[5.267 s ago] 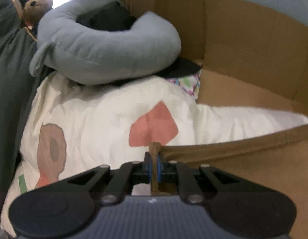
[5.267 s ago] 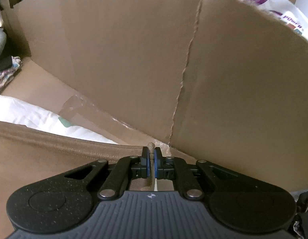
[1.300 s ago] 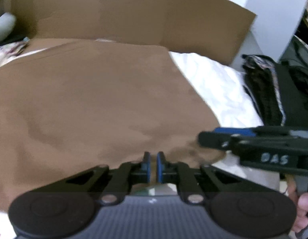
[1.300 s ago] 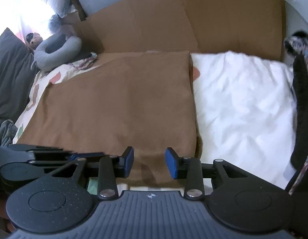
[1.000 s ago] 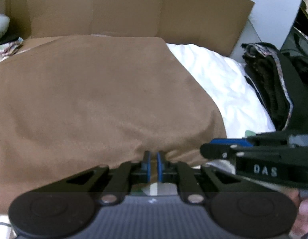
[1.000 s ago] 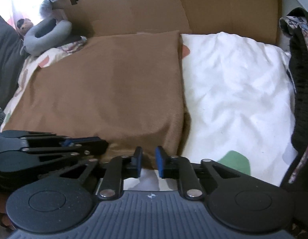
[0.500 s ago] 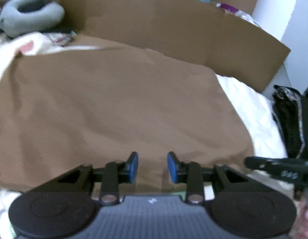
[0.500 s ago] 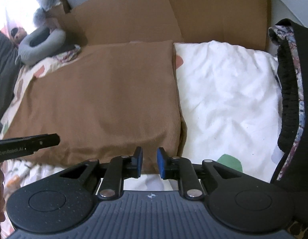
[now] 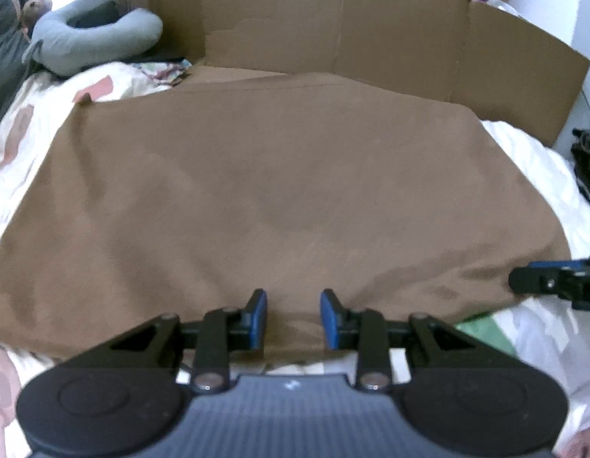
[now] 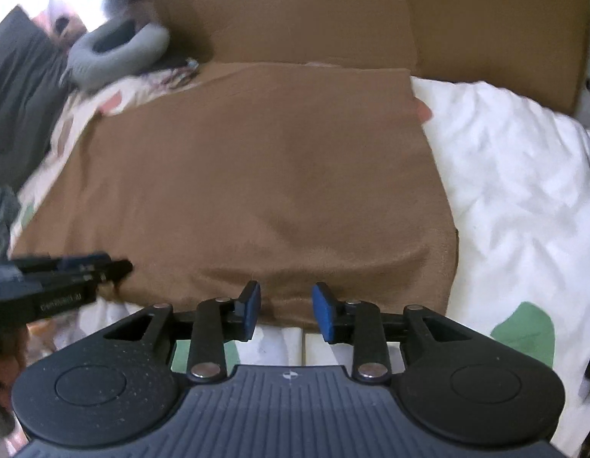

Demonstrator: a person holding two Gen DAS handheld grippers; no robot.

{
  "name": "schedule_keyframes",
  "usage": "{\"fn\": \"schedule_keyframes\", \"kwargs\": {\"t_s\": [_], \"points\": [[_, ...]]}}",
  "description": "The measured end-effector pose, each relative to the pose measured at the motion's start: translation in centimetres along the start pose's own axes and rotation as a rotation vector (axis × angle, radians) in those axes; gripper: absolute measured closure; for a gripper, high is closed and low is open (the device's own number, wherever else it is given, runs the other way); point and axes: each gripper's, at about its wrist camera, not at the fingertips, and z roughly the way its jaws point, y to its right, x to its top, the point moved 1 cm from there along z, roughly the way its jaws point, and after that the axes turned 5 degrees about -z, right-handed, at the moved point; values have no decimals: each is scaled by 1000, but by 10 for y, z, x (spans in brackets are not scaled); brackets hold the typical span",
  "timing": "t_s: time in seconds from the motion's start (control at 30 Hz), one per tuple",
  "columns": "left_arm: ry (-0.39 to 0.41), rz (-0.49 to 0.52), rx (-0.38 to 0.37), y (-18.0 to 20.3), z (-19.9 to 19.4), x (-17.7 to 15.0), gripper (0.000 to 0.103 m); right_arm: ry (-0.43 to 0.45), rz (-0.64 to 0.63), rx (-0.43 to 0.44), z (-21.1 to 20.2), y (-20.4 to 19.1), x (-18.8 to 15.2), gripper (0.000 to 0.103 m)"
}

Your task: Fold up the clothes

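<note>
Left claw [image 9: 293, 318] parted; right claw [image 10: 286, 311] opening (both empty).

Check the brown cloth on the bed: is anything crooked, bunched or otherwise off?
Nothing much stands out. The brown cloth lies flat on the white bedding, its right edge straight; only its near right corner puckers a little. Both tongs stand open, clear of it.

Both views are a little dim and soft, with strong fisheye bending at the edges and dark corners. Bright daylight comes from the top left and burns out to white there, mostly in the right wrist view. The grey U-shaped neck pillow [image 10: 119, 51] is smeared by motion blur in that view. The wide brown folded cloth [image 9: 279, 198] looks flat, with weak shadows along its near edge.
</note>
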Motion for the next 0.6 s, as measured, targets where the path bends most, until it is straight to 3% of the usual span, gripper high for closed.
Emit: {"fn": "schedule_keyframes", "kwargs": {"t_s": [0.23, 0.37, 0.6], "points": [[19, 11, 44, -3, -4, 1, 68, 27, 34, -16, -3, 2, 3, 65], [10, -52, 100, -21, -8, 2, 68, 65, 17, -12, -4, 1, 14, 65], [5, -82, 222, -60, -13, 0, 66, 28, 24, -17, 9, 7, 17, 65]]}}
